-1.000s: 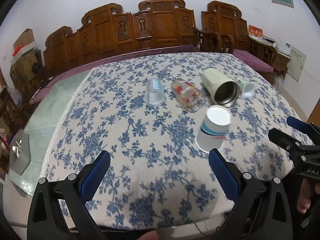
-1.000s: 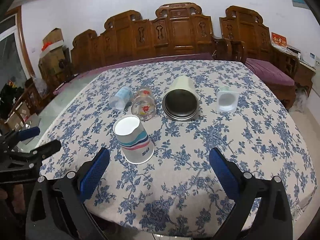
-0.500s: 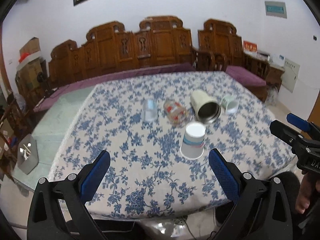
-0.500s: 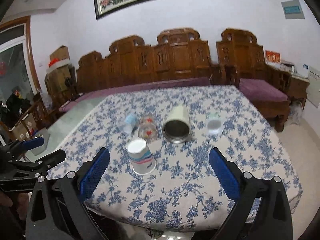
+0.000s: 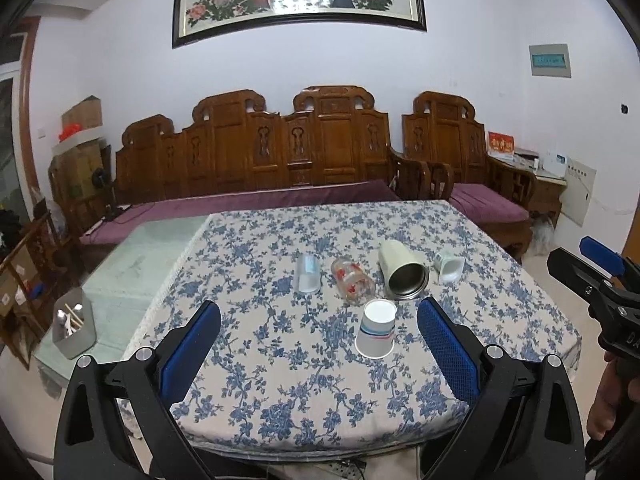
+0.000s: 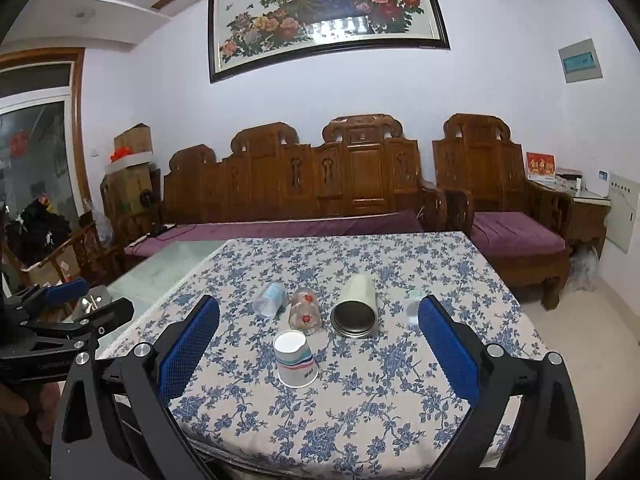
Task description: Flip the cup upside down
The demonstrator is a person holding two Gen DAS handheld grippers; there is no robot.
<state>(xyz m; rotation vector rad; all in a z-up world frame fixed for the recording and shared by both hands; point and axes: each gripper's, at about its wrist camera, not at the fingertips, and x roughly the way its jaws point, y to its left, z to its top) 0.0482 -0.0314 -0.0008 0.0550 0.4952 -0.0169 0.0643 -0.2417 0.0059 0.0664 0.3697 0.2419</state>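
A white paper cup with coloured stripes (image 5: 376, 334) stands upside down on the blue-flowered tablecloth (image 5: 280, 380), near the front middle; it also shows in the right wrist view (image 6: 296, 358). My left gripper (image 5: 318, 344) is open and empty, held back over the table's near edge. My right gripper (image 6: 318, 350) is open and empty too, also back from the cup. Each gripper shows at the edge of the other's view.
Behind the paper cup lie a clear plastic cup (image 5: 307, 278), a glass with red print (image 5: 352, 286), a cream steel mug (image 5: 402, 270) and a small white cup (image 5: 450, 266). A grey utensil holder (image 5: 74, 324) stands left. Carved wooden sofas (image 5: 320, 148) line the wall.
Both grippers have pulled back and up from the table, so the cups look smaller and farther. The paper cup stays upside down where it was.
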